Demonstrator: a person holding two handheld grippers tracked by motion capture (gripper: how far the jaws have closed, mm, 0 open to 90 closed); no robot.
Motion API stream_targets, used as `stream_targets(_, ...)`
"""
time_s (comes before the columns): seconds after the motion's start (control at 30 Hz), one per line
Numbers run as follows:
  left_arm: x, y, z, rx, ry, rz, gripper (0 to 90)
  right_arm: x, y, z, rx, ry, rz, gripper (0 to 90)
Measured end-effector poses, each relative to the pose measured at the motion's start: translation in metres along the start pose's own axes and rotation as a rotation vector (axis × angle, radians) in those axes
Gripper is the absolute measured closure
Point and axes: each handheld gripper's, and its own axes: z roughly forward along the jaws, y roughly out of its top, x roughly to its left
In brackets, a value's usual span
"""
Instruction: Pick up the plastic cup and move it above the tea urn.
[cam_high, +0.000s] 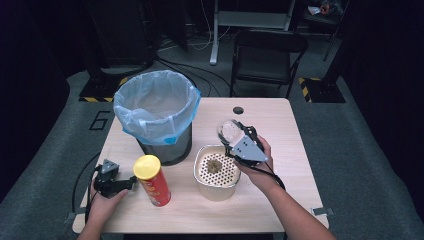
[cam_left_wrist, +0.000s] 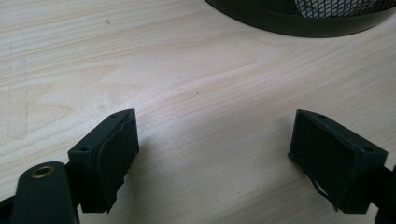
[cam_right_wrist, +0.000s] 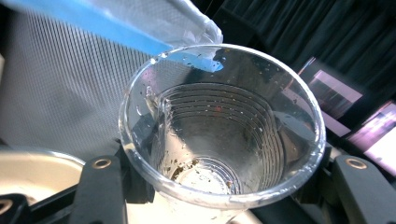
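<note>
Right tongs (cam_right_wrist: 219, 186) clamp a crumb-flecked clear cup (cam_right_wrist: 219, 135); left tongs (cam_left_wrist: 215, 158) gape over bare table (cam_left_wrist: 196, 84).

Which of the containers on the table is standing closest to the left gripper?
The red chip can with the yellow lid, just right of the left gripper. The lined trash bin and the perforated strainer pot stand farther away.

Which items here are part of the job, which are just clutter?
In play:
- clear plastic cup, clamped in right gripper
- strainer bowl with wet residue
- lined mesh waste bin

Lying about:
- red chip can
- left gripper, open, resting on table
- folding chair
</note>
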Motion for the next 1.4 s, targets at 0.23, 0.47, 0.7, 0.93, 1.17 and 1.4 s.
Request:
stream_targets(0.23, 0.0, 0.0, 0.0, 0.0, 0.0, 0.0, 15.2, -0.017, 0.002, 0.0, 0.065, 0.179, 0.388, 37.5)
stream_targets(0.47, 0.0, 0.0, 0.0, 0.0, 0.0, 0.001, 15.2, -0.023, 0.007, 0.001, 0.104, 0.265, 0.476, 37.3)
stream_targets(0.7, 0.0, 0.0, 0.0, 0.003, -0.002, 0.013, 13.6, -0.024, 0.016, 0.001, 0.13, 0.304, 0.521, 37.3)
stream_targets(0.93, -0.001, 0.0, 0.0, 0.002, -0.005, 0.005, 13.6, -0.026, 0.025, -0.001, 0.148, 0.317, 0.525, 37.3)
stream_targets(1.17, 0.0, 0.0, -0.001, 0.013, -0.008, 0.005, 13.6, -0.039, 0.05, -0.001, 0.136, 0.321, 0.524, 37.4)
stream_targets(1.4, 0.0, 0.0, -0.001, 0.01, -0.008, 0.006, 13.6, -0.057, 0.093, 0.005, 0.114, 0.33, 0.494, 37.5)
